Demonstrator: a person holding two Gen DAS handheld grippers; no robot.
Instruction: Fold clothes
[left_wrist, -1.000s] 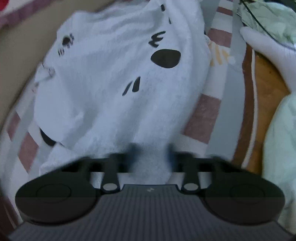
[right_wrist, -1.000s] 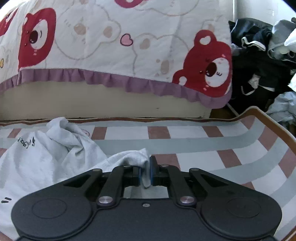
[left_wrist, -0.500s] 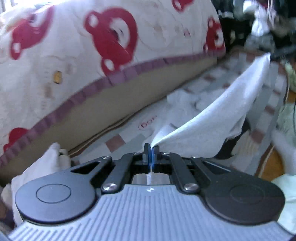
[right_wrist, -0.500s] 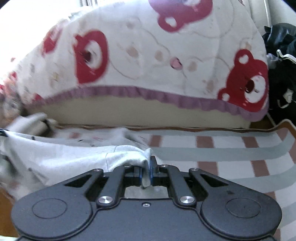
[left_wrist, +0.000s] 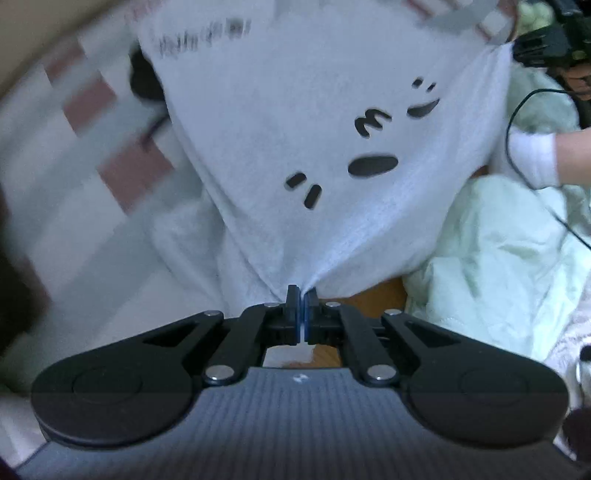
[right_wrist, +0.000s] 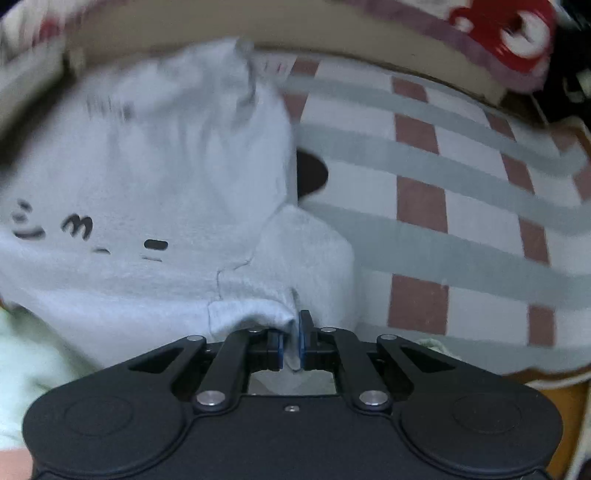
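Ahead of the black tongs (left_wrist: 302, 295) hangs a white cotton shirt (left_wrist: 314, 122) printed with small black marks and lettering. Under it lies a white mat (right_wrist: 461, 206) checked in grey bands and dusty-red squares. Right of the tongs sits pale green bedding (left_wrist: 498, 258).
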